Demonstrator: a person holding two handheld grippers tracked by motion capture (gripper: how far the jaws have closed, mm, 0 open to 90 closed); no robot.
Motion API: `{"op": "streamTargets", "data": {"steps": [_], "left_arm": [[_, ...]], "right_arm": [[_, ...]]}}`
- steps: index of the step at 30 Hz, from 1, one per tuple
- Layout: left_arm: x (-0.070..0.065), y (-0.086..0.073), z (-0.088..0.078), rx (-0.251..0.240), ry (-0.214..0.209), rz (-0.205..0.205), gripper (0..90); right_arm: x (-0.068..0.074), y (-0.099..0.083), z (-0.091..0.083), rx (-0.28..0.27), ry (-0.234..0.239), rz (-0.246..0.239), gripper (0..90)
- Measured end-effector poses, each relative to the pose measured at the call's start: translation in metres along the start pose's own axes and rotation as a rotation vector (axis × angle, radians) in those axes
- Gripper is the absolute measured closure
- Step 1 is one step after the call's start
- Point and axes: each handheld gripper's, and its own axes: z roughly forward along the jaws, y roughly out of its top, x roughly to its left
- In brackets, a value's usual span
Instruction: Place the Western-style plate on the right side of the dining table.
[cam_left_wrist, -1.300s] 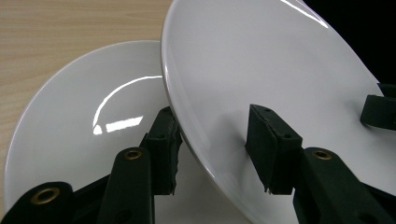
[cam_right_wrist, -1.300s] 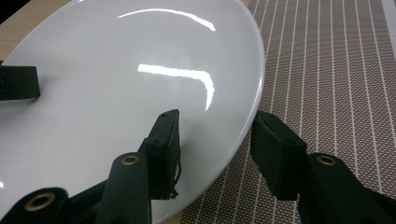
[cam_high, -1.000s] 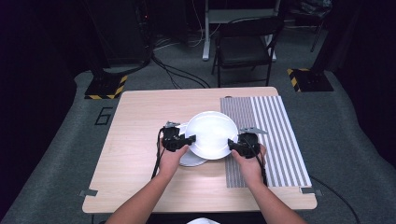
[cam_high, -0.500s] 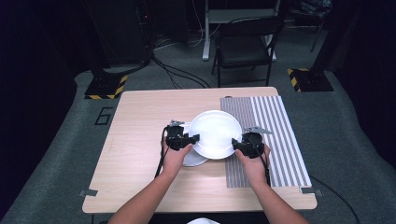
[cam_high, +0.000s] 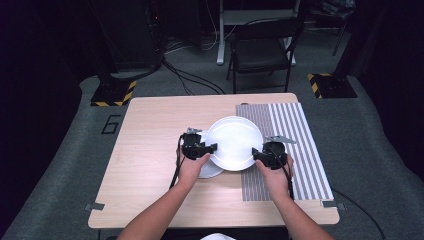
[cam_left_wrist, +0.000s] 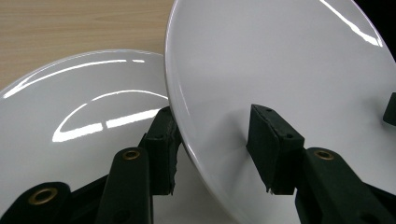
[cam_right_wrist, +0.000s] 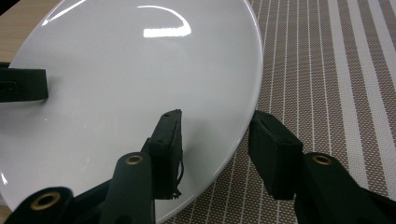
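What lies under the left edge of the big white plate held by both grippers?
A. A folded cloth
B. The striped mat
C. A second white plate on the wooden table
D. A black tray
C: in the left gripper view a second white plate lies on the wooden table beneath the held big plate, whose rim sits between the left gripper's jaws; the striped mat is under its other side.

We see the upper plate (cam_high: 235, 142) mid-counter (cam_high: 150, 150), overlapping the lower plate (cam_high: 212, 170), which lies on the counter under its near-left edge. The mat (cam_high: 295, 145) lies on the counter's right part, under the upper plate's right edge. Left gripper (cam_high: 212, 148) at that plate's left rim, right gripper (cam_high: 256, 153) at its near-right rim. A chair (cam_high: 262, 50) stands behind the counter.
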Motion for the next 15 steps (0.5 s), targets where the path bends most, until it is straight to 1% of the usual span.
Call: {"op": "streamTargets", "data": {"steps": [3, 13, 15], "left_arm": [[-0.003, 0.001, 0.002, 0.002, -0.005, -0.002, 53.8], [-0.010, 0.004, 0.009, 0.013, -0.014, 0.017, 53.4], [-0.011, 0.004, 0.010, 0.014, -0.014, 0.020, 53.4]], "right_arm": [[-0.002, 0.000, -0.001, 0.000, -0.008, 0.004, 54.6], [-0.009, -0.002, -0.006, -0.003, -0.029, 0.020, 54.6], [-0.011, -0.002, -0.006, -0.004, -0.033, 0.018, 54.6]]}}
